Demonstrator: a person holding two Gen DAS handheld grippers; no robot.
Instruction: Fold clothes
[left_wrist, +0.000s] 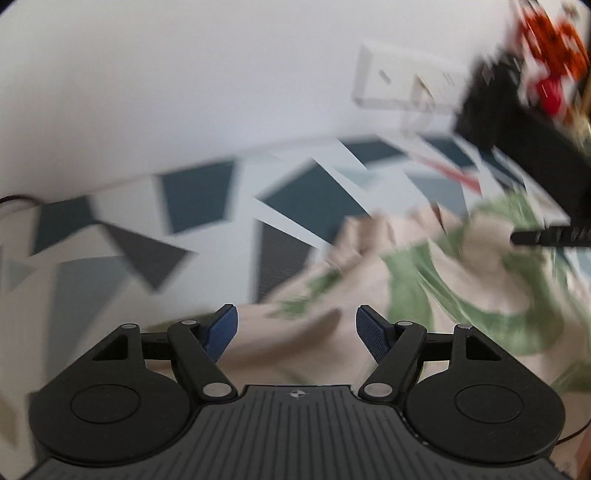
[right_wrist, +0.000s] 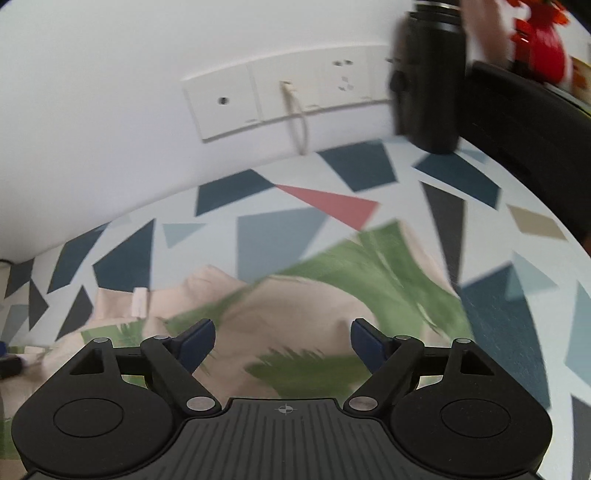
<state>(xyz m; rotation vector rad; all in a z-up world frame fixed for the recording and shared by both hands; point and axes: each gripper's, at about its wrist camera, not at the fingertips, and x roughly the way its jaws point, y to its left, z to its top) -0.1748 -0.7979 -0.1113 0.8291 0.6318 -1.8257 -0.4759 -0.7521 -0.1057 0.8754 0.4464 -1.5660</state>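
One beige, green-leafed garment lies rumpled, apparently alone, on the patterned surface; two tongs, left and right, gape empty.

left gripper angled downward, jaws spread wide with nothing between the blue pads, right gripper angled downward too, jaws wide apart, gripping nothing

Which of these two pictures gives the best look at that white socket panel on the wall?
The right wrist view. There the socket panel sits fairly sharp and nearly whole, with its holes and a pale cable hanging from it. In the left wrist view the panel is blurred, and something dark covers its right end.
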